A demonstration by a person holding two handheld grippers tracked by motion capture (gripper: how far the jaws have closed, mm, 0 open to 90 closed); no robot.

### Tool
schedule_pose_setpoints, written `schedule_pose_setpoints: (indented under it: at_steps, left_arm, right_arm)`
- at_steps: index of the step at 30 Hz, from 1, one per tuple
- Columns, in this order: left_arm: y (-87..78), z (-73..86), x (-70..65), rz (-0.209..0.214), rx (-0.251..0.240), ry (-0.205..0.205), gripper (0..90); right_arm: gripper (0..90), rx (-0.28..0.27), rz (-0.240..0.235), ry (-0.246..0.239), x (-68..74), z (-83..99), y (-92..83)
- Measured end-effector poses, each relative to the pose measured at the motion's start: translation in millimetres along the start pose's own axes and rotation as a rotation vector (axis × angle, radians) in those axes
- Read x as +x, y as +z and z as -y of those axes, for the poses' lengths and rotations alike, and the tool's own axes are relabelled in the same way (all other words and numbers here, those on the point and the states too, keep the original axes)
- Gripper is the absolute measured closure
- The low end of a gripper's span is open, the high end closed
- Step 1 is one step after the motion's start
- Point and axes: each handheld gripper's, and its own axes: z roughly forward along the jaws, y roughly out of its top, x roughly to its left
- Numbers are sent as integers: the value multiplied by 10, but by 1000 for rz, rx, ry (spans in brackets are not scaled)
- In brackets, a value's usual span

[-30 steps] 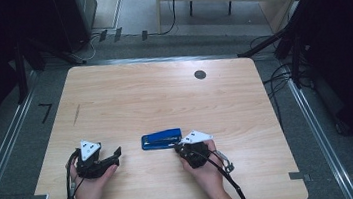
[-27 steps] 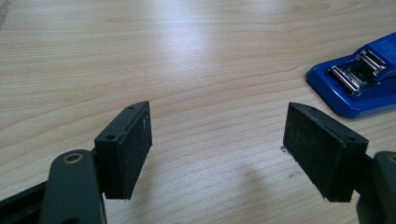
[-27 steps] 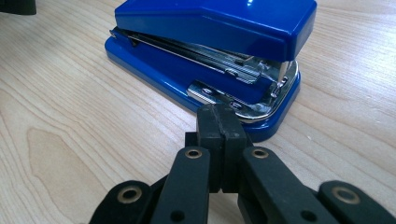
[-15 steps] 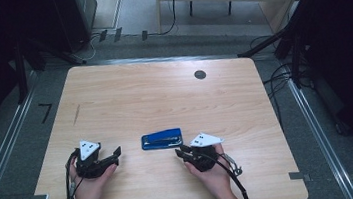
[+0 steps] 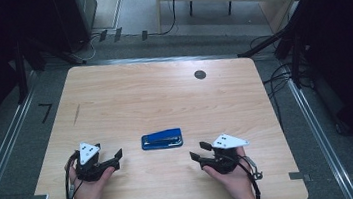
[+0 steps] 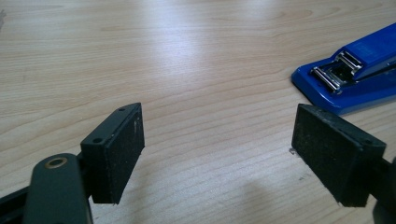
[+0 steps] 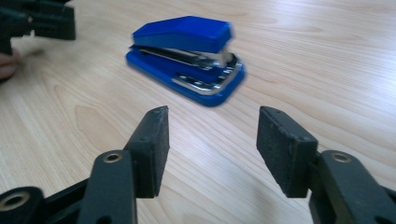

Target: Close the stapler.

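Wood-grain table (image 5: 154,97) carries one stapler, with two grippers on it, one in each hand. At the left of the high view the left gripper (image 5: 118,157) rests low on the table in the person's left hand (image 5: 88,190), jaws apart and nothing between them. The blue stapler (image 5: 162,139) lies flat near the middle of the table's near half, between the two grippers and touching neither. To its right the right gripper (image 5: 195,159) sits in the right hand (image 5: 231,176), well apart from the stapler; its jaws have just been opening and stand apart, with only bare table between them.

One dark round spot (image 5: 200,74) marks the far part of the table, seen from above.

Close up, the left gripper view (image 6: 219,154) shows the stapler (image 6: 350,74) at the upper right, its metal parts facing the camera, and both pads (image 6: 126,140) clear of it. From the other side, the right gripper view (image 7: 212,149) shows the stapler (image 7: 187,56) ahead of the jaws, closed, slightly blurred, with its steel magazine along the side. The left gripper (image 7: 44,21) appears at that view's upper left corner.
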Motion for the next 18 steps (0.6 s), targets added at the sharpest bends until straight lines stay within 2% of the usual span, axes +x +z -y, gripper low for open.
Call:
schedule_pose_setpoints:
  at_steps: [2,5,8,12,14,18]
  left_arm:
    - [-9,6,-10,-8,-3,11,167]
    - [-36,22,-8,-8,-16,11,145]
    - [-50,28,-2,-19,-5,15,145]
    - [-97,34,19,-49,-8,5,136]
    - [-131,57,33,-66,-6,14,133]
    - [-228,110,99,-49,2,33,121]
  right_arm:
    - [428,-7,-4,33,-83,35,-64]
    - [407,-11,4,48,-178,69,-157]
    - [380,-22,-2,70,-258,103,-261]
    - [355,-44,-2,87,-376,156,-403]
    - [343,-50,7,91,-429,193,-479]
    - [326,-50,20,93,-521,296,-614]
